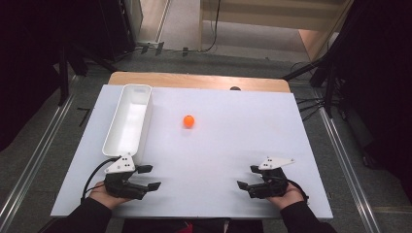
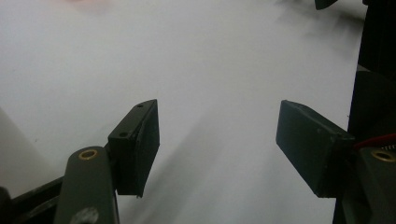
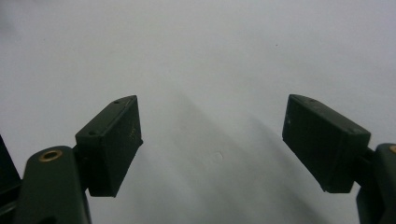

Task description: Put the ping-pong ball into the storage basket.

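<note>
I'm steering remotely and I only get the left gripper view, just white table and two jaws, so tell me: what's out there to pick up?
Observer: An orange ball lies alone near the middle of the white table, ahead of both grippers.
Operator: Anywhere to put it?
Observer: A long white bin stands along the table's left side, its near end just ahead of the left gripper.
Operator: What is the right gripper doing?
Observer: The right gripper rests near the table's front edge, jaws apart with nothing between them, as the right gripper view shows.
</note>
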